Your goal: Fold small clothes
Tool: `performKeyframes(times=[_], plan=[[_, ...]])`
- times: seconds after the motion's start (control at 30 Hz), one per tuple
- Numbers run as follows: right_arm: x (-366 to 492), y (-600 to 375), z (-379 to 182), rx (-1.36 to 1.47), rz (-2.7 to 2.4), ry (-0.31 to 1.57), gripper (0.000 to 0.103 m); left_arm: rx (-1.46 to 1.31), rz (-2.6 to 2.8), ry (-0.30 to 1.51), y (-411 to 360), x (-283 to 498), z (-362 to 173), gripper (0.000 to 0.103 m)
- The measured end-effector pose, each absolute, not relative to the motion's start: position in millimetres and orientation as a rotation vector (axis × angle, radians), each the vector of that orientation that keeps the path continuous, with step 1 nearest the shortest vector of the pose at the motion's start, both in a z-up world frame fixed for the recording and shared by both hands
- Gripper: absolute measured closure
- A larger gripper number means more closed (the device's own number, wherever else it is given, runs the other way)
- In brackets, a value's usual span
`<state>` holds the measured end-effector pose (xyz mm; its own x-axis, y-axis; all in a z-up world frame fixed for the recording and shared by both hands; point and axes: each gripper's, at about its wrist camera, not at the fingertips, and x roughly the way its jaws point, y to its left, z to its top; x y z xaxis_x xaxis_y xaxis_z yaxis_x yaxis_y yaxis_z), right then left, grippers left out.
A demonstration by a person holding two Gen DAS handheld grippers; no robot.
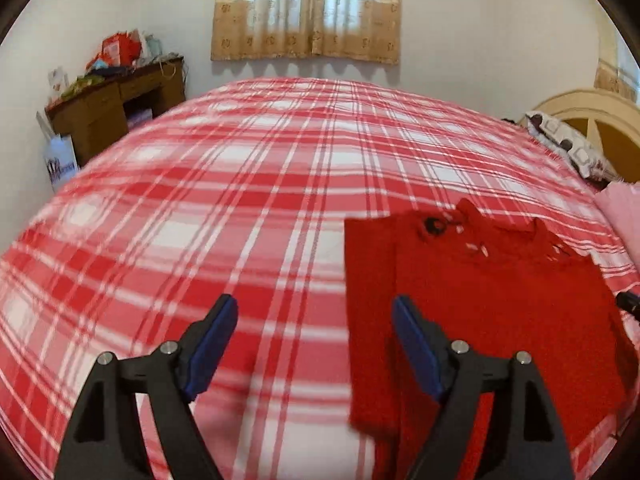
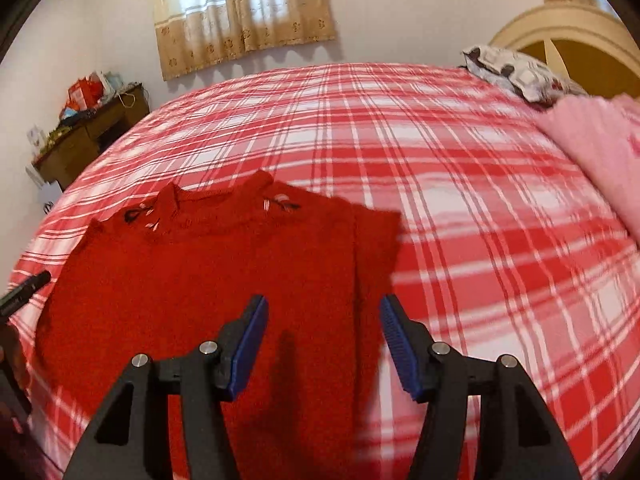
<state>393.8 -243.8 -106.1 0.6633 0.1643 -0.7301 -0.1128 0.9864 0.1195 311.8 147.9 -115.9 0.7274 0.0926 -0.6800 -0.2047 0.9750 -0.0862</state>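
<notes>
Your red knit sweater point(image 2: 208, 280) lies flat on the plaid bed point(image 2: 460, 200), collar pointing toward the curtained wall, long axis running away from you, sleeves folded inward. Left gripper point(image 1: 314, 344) and right gripper point(image 2: 324, 344) hover with fingers spread, empty.

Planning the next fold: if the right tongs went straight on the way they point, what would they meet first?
Probably the red sweater: the open right tongs aim along its right part, near the folded sleeve, with the plaid bedsheet just beyond. Height above the fabric is unclear.
</notes>
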Motion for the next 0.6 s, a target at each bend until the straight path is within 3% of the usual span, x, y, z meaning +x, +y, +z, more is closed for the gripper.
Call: performKeyframes(times=[0.17,0.23,0.33,0.47,0.6], plan=[[361,-260,-104,0.098,0.158,0.826,0.044,-0.168,0.115,0.741,138,281,-118,0.021],[351,-265,-107,0.116,0.159,0.832,0.044,-0.130,0.103,0.730,128,272,-118,0.014],[344,-262,-117,0.112,0.189,0.861,0.044,-0.073,0.112,0.722,118,265,-124,0.013],[346,-258,-143,0.065,0.161,0.960,0.044,-0.050,0.144,0.807,118,272,-146,0.012],[333,-256,-127,0.062,0.109,0.890,0.044,-0.071,0.157,0.836,123,275,-148,0.009]])
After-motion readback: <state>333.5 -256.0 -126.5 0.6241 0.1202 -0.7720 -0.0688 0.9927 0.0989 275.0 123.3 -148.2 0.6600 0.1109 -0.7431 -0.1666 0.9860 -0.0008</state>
